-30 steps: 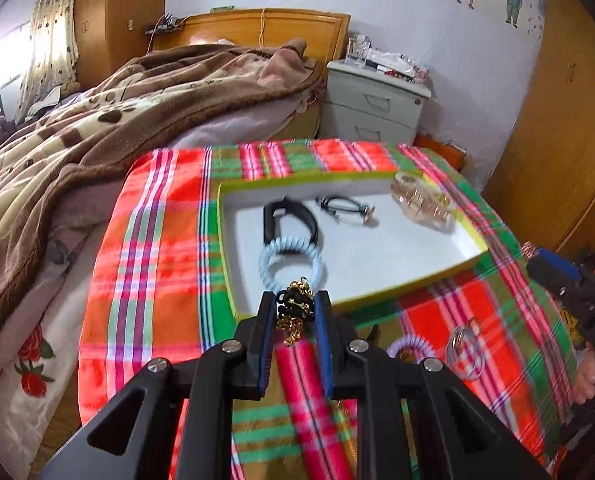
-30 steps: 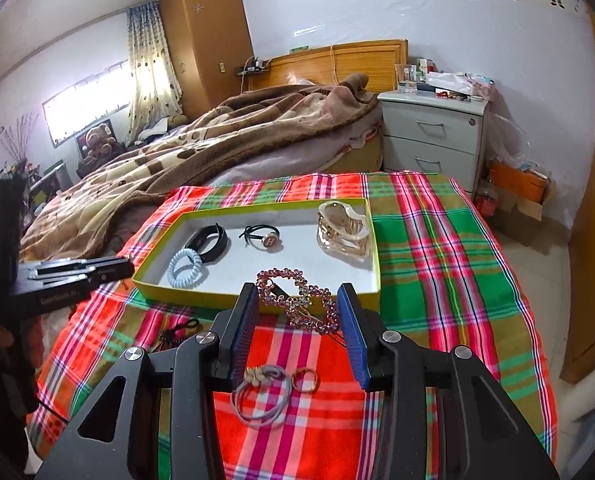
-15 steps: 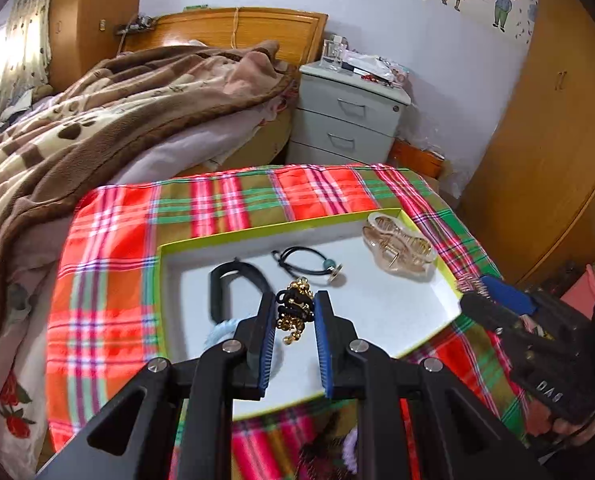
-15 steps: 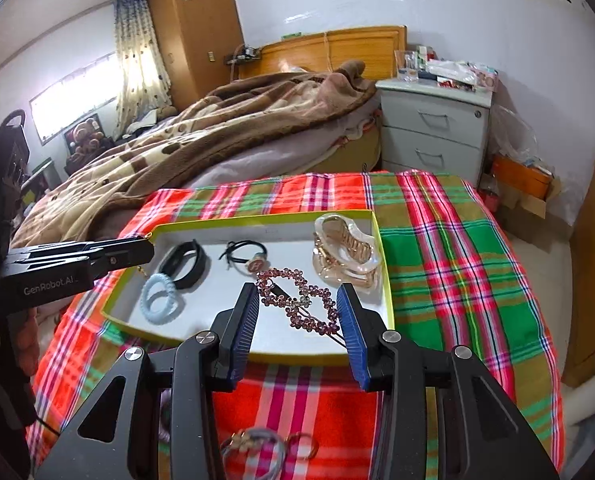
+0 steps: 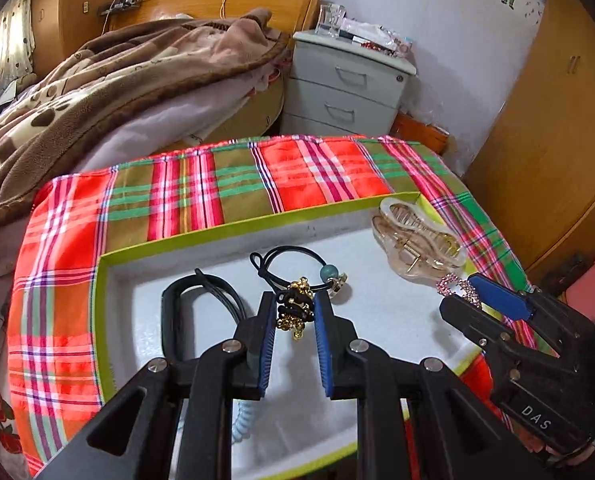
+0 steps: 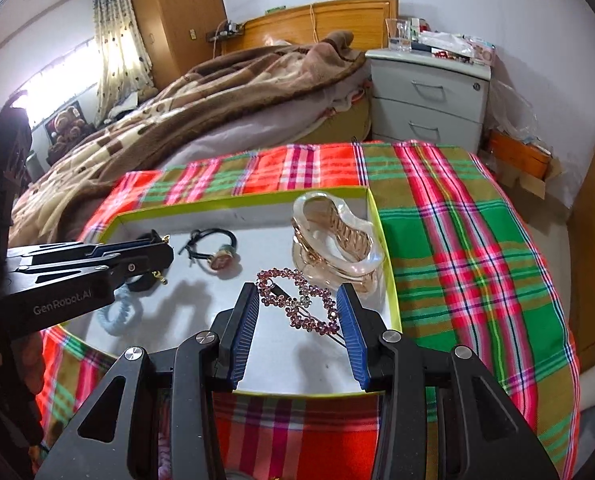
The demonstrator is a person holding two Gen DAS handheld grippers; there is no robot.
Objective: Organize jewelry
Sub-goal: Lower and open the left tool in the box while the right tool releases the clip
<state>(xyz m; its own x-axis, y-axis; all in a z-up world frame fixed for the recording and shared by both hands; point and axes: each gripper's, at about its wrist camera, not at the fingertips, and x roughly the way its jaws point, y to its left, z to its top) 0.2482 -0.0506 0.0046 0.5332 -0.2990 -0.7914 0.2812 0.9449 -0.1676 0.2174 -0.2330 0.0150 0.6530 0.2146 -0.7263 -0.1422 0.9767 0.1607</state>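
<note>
Your left gripper (image 5: 295, 312) is pinching a black hair tie with gold beads (image 5: 294, 307) right at the fingertips; the beads dangle below the pads, over the white floor of the green-rimmed tray (image 5: 225, 229). Your right gripper (image 6: 297, 308) holds a pink rhinestone hair clip (image 6: 297, 300) across its wide-set jaws, the clip spanning from one blue pad to the other, also above the tray floor near its right wall.

Inside the tray, a black band (image 5: 177, 312) lies just left of your left fingers, partly hidden behind them. A black elastic with a teal bead (image 5: 297, 268) rests just beyond the left fingertips, close behind the held tie. A pale blue coil tie (image 6: 119, 314) sits on the tray floor under the left gripper's body, seen best from the right wrist view. The translucent claw clip (image 6: 333, 240) stands in the tray's far right corner, just beyond the rhinestone clip and near your right gripper's outer finger.

The tray sits on a plaid cloth (image 6: 457, 240) of red, green and olive. Behind it are a bed with a brown blanket (image 6: 217, 96) and a grey nightstand (image 6: 429, 100).
</note>
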